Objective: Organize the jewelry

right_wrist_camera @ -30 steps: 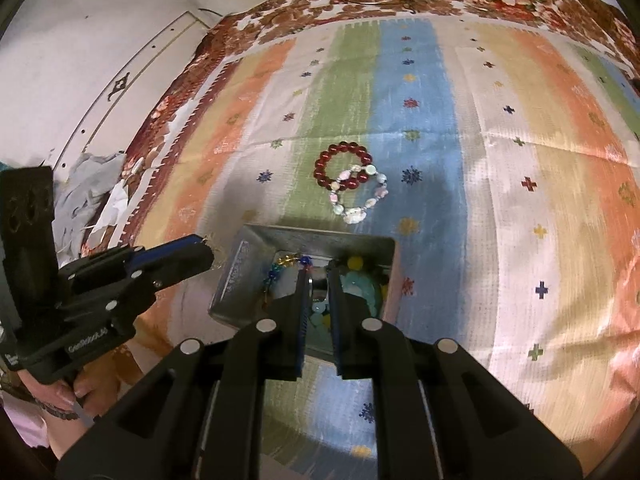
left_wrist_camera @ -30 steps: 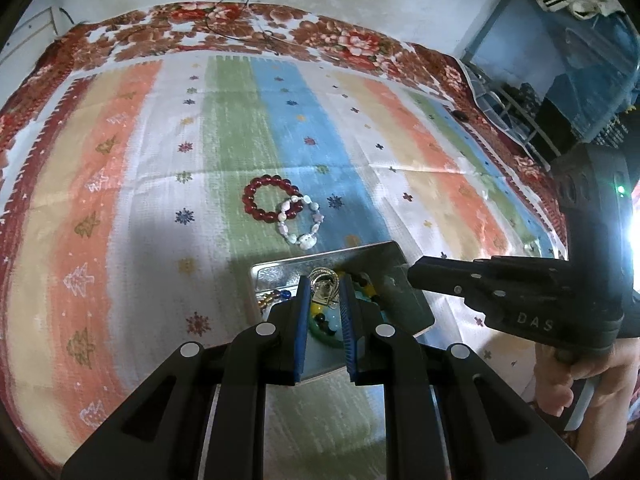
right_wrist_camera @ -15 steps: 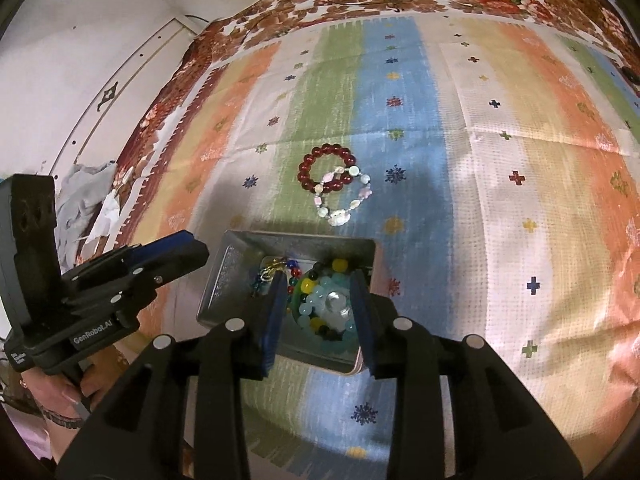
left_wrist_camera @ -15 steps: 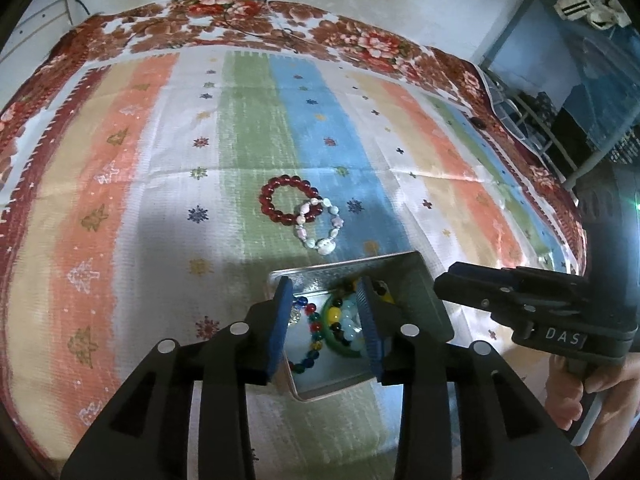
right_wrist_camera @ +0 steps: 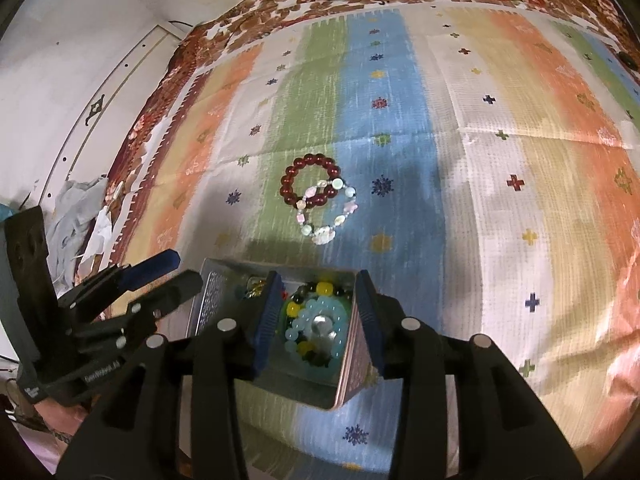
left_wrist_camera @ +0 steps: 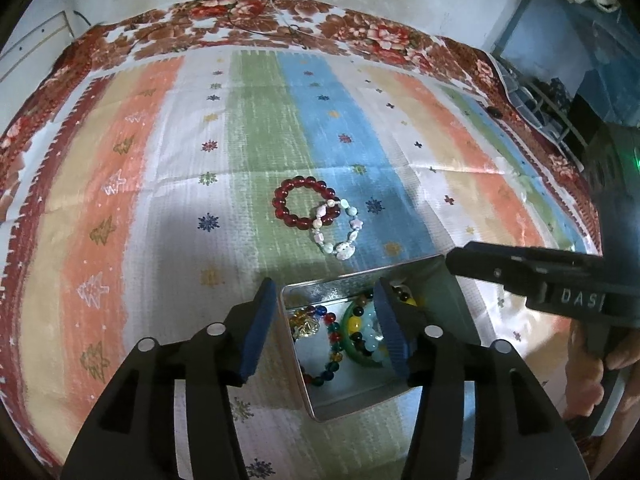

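Both the left tool (left_wrist_camera: 324, 328) and right tool (right_wrist_camera: 318, 312) had just been opening, empty, over the tin (left_wrist_camera: 452, 300) of beads.

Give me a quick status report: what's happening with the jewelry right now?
Left gripper and right gripper both open over the metal tin, jaws just widened, nothing held. Red bracelet and pale bracelet overlapping on the cloth. Nothing blocking.
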Tool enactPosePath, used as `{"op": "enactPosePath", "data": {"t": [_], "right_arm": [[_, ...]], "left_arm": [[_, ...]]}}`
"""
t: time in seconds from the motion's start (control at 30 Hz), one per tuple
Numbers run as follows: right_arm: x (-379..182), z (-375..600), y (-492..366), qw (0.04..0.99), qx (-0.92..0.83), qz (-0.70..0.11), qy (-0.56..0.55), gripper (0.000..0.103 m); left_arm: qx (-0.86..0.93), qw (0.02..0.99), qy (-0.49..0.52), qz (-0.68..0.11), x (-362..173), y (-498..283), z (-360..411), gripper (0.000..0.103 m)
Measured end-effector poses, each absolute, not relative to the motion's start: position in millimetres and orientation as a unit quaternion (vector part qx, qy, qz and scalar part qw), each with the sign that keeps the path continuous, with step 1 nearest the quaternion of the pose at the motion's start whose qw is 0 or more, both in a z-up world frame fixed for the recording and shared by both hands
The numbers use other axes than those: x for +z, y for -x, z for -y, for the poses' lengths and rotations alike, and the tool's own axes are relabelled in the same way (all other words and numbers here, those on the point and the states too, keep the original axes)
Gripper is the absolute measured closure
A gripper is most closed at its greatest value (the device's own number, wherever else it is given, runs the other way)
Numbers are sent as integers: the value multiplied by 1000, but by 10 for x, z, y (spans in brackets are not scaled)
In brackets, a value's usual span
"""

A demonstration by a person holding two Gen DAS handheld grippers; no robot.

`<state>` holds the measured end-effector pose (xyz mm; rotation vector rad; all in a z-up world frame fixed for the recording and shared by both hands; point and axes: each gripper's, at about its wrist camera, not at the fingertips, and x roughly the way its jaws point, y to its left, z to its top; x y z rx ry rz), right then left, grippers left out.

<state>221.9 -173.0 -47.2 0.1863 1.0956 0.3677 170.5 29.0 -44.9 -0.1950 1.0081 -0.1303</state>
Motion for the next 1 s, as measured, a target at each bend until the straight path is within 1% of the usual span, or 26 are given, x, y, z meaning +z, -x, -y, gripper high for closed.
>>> {"op": "enactPosePath", "data": {"t": [0.2,0.37,0.57,0.6,0.63,0.7,0.9,1.0], "right_arm": [[-517,1748,-2349,830,167,-526,-83,63],[-523,1746,-2406,828,170,-529,-77,61],[-520,1711,-2479,830,168,-528,-63,60],[-519,1703,-2488,831,167,-528,-60,59],[-518,1694,-2501,831,167,-527,-57,55],[-517,1672,-2539,832,168,-526,-53,53],[-584,1627,-2662,828,162,-535,-42,53],[-620,1622,-2710,826,161,-540,-37,53]], "left_arm": [[-51,868,95,-485,-462,-1837,-363,43],[-47,867,96,-487,-484,-1937,-377,41],[-37,872,82,-481,-464,-1994,-367,36],[-40,872,84,-480,-454,-2003,-374,35],[-41,873,84,-479,-450,-2008,-376,33],[-42,874,80,-478,-446,-2037,-383,32],[-38,866,92,-491,-510,-2222,-475,32],[-28,866,73,-494,-541,-2296,-467,32]]}}
